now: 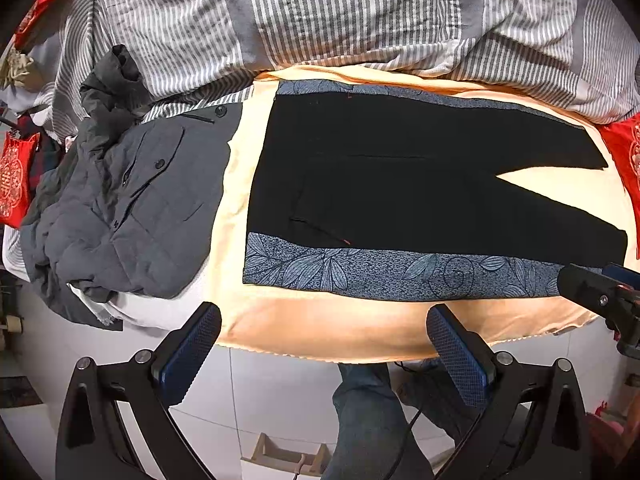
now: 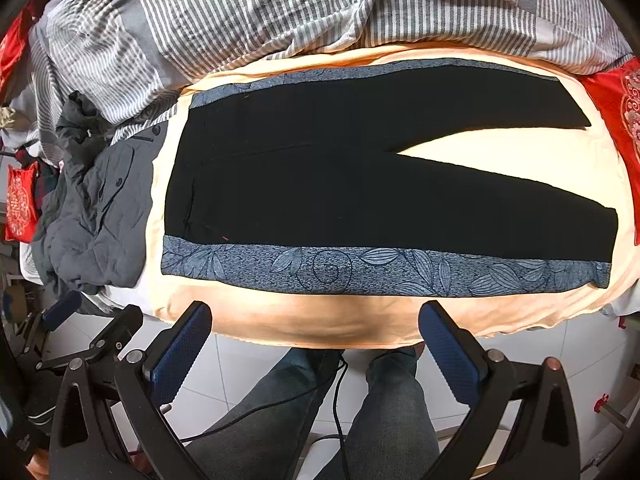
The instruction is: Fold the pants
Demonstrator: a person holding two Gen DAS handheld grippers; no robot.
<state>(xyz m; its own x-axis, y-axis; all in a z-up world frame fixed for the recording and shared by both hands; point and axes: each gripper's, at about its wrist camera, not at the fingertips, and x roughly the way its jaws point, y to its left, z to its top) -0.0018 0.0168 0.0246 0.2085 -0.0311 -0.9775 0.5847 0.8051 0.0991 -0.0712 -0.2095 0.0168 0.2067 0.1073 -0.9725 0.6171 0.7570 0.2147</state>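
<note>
Black pants [image 1: 400,184] with blue-grey leaf-patterned side panels [image 1: 360,272] lie flat on the peach sheet [image 1: 320,324], waist at the left, legs spread apart to the right. They also show in the right wrist view [image 2: 360,192]. My left gripper [image 1: 322,344] is open and empty, held off the near bed edge below the waist end. My right gripper [image 2: 316,340] is open and empty, off the near edge below the pants' middle. The right gripper's tip also shows in the left wrist view [image 1: 600,292], near the leg hem.
A dark grey padded jacket [image 1: 120,216] lies heaped left of the pants. A grey-and-white striped duvet [image 1: 320,12] is bunched along the far side. A red cushion [image 2: 624,128] sits at the right. The person's jeans-clad legs [image 2: 360,412] and a cable stand on the white tiled floor.
</note>
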